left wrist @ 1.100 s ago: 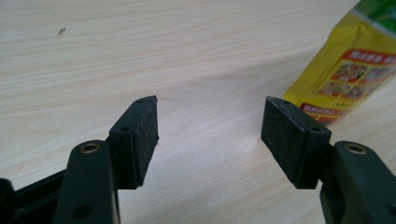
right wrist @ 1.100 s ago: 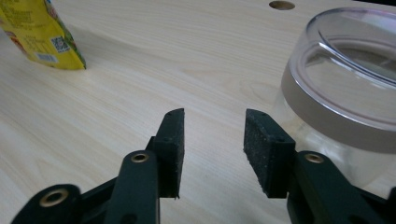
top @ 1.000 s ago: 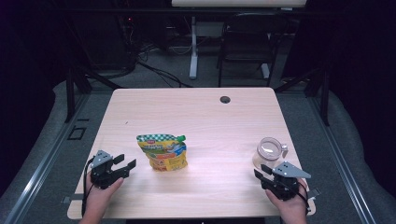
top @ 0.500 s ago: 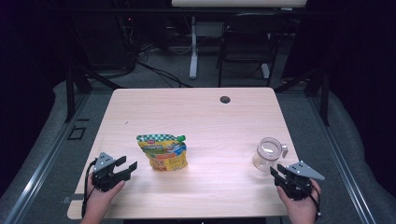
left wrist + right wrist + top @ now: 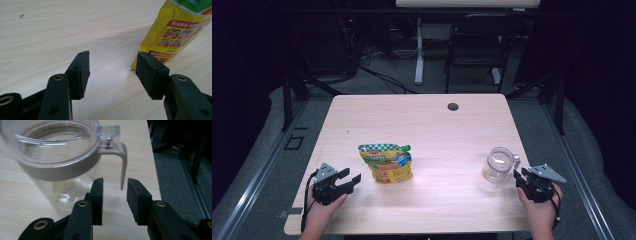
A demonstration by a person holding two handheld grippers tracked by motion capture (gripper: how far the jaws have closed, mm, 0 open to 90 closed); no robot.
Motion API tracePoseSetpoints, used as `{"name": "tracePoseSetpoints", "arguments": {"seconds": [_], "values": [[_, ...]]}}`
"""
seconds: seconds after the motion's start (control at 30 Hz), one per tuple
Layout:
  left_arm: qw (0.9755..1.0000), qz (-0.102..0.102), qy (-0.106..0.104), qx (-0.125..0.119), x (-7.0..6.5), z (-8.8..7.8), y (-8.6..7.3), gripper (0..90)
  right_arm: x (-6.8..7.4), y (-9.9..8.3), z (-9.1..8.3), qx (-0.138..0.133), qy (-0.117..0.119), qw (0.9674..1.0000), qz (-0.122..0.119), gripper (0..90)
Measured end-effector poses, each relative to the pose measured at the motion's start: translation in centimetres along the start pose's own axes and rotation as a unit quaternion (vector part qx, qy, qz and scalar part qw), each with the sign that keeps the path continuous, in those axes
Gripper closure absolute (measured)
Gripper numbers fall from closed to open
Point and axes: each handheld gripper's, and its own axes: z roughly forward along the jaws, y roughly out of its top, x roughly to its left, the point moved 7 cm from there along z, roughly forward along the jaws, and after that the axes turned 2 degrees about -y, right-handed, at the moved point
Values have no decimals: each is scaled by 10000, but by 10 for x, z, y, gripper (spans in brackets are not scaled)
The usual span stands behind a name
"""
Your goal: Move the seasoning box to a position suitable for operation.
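Note:
A yellow and green stand-up pouch (image 5: pixel 386 162) sits left of the table's middle. My left gripper (image 5: pixel 352 176) lies open just to its left; in the left gripper view the pouch (image 5: pixel 175 32) stands beyond the right pad, and the left gripper (image 5: pixel 112 56) has nothing between its jaws, which have just closed a little. A clear lidded jar (image 5: pixel 498 164) with a beige band stands at the right. My right gripper (image 5: pixel 520 175) is open beside it. The jar (image 5: pixel 57 152) and its handle (image 5: pixel 122 157) stand just ahead of the right gripper (image 5: pixel 115 182), whose empty jaws have just narrowed, then widened slightly.
The table's right edge (image 5: pixel 152 170) runs close beside the jar, with grey floor and a rail below. A black cable hole (image 5: pixel 453 106) sits at the far middle of the tabletop. A chair (image 5: pixel 474 45) and desk legs stand behind the table.
My right gripper has slid to the right, away from in front of the jar, toward the table's right edge. The left gripper, pouch and jar have stayed put.

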Motion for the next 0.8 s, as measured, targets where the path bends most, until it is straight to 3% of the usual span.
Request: {"name": "tracePoseSetpoints", "arguments": {"seconds": [0.1,0.3,0.6,0.8], "values": [[10000,-15,-54,28,-1,1,-1,458,-7,1,8,-31,6,10000,67,657],[9999,-26,-128,-4,-2,1,0,475,-14,2,25,64,-19,10000,-30,660],[9999,-76,-123,-4,0,2,-1,489,-13,11,35,-11,109,9999,21,755],[9999,-65,-105,34,1,2,-2,492,-9,16,35,-131,98,9999,-36,736]]}}
